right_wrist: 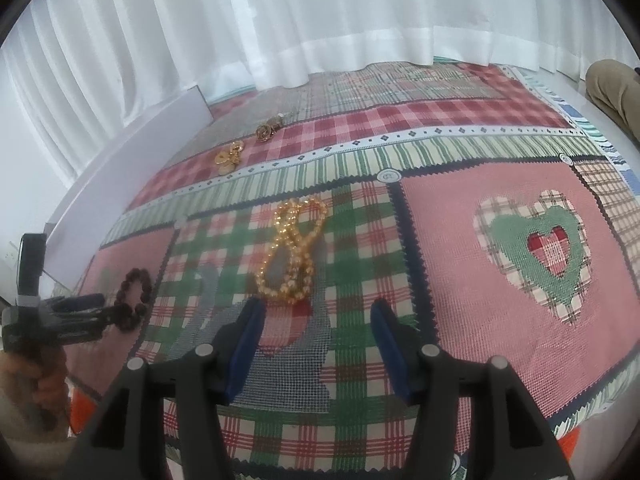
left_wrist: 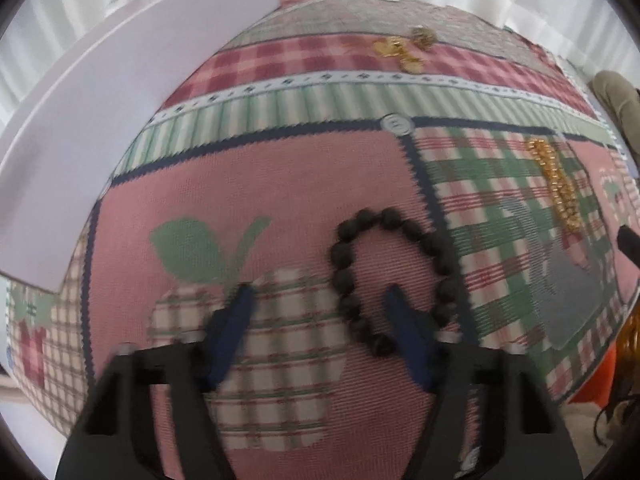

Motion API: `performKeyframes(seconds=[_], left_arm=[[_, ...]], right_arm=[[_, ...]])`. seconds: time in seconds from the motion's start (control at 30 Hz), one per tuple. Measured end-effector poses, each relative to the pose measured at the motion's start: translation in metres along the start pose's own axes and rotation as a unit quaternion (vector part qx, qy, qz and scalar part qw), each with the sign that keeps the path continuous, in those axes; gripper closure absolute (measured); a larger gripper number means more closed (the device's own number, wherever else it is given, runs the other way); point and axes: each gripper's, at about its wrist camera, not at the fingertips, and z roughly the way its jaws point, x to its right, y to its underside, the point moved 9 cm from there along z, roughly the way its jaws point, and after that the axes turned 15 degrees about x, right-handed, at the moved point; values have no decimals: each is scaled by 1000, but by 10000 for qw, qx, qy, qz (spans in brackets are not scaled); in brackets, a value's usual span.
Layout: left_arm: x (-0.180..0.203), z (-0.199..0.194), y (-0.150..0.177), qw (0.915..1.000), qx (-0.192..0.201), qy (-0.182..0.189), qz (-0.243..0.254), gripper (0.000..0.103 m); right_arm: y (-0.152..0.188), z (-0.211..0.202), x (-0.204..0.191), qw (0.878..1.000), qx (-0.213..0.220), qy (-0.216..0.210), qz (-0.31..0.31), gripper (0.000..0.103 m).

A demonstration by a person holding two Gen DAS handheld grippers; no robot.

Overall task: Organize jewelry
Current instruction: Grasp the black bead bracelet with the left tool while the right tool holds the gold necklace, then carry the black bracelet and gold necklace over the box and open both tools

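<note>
The left hand-held gripper (left_wrist: 320, 304) has its jaws spread wide and grips nothing; one blue finger (left_wrist: 408, 336) sits inside the loop of the black bead bracelet (left_wrist: 390, 276), the other finger outside it at about 9 o'clock, over the checked apple patch. So the bracelet's near-left run of beads lies between the fingers, with the rest of the loop stretching away toward 12 and 1 o'clock.

The right hand-held gripper (right_wrist: 318, 312) is likewise wide open and empty. The gold bead necklace (right_wrist: 294, 250), twisted into a figure-eight, lies just beyond its fingertips at roughly 11 o'clock, not touched. Farther off at 10 to 11 o'clock lie small gold pieces (right_wrist: 229, 158) and a darker ornament (right_wrist: 267, 130), beside a white box (right_wrist: 132, 168). Everything rests on a patchwork cloth (right_wrist: 500, 280) covering the bench.

The likely trouble, as I judge it: round beads can roll out of a closing pinch, or the fingers may catch the cloth and drag it, disturbing the other pieces. The left view is blurred, so contact is uncertain.
</note>
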Motion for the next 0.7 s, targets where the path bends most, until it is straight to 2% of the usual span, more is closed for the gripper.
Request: performKeyframes(seconds=[0.07,0.13,0.27,0.43,0.53,0.7], left_arm=[[10,0,-4,9999,9,82,132,92],[13,1,-7,9997,-13,235,-20,93],[2,-4,-21,9938,73,743,-827,93],[-13,-33,-37,9784,307,1305,-1575,93],[-12,-44,-44,9762,459,1347,-1637,93],[-16,-52,-47,9780,599,1253,-1557,93]], right_arm=[[-1,0,0,10000,-8,-11,-13,46],[-4,-1,4,10000,-2,11,-14,46],[-10,-5,21,9998,-10,157,83,46],[-7,1,14,9993,-374,-69,-38,46],[-4,17,-9,9969,-658,-405,-123,46],[-6,51,-27,9946,-736,-140,-717,46]])
